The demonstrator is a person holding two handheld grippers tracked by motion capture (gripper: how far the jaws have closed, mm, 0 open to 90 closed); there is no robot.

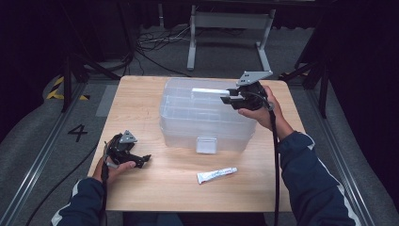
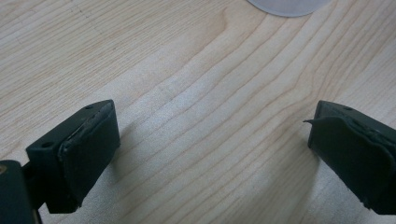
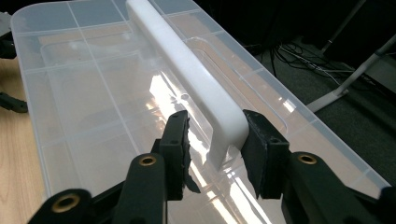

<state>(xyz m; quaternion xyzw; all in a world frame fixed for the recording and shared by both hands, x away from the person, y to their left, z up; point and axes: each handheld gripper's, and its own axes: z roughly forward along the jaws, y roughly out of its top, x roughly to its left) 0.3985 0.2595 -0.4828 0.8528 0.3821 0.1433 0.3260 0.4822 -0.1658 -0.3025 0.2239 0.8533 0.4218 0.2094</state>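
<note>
- Nearest the high camera, the person's sleeves come in from the bottom edge; just beyond them a small white tube (image 1: 217,175) lies flat on the table (image 1: 155,188), well apart from both tools.
- Left tool (image 1: 141,160) rests low at the table's near left, jaws spread wide with nothing between them; its own view shows bare wood grain between the pads (image 2: 88,149).
- Right tool (image 1: 226,100) sits over the clear storage box (image 1: 188,127) at the middle of the table. Its jaws straddle the near end of the white handle (image 3: 196,88) on the lid.
- State of the right tool: narrowed about the handle. One pad (image 3: 259,140) lies against the handle's side; the other appears to stand a sliver off. A firm grip cannot be confirmed.
- Risk: the hold falls at the handle's curved end rather than its middle. A lift from here is likely to tilt the box or let the smooth plastic slip out.
- Risk: if the front latch (image 1: 206,144) is not secure, the lid may part from the body.
- Difference between views: the right tool view shows the pad contact and lid compartments; the high view shows the latch, the tube and the left tool's position.
</note>
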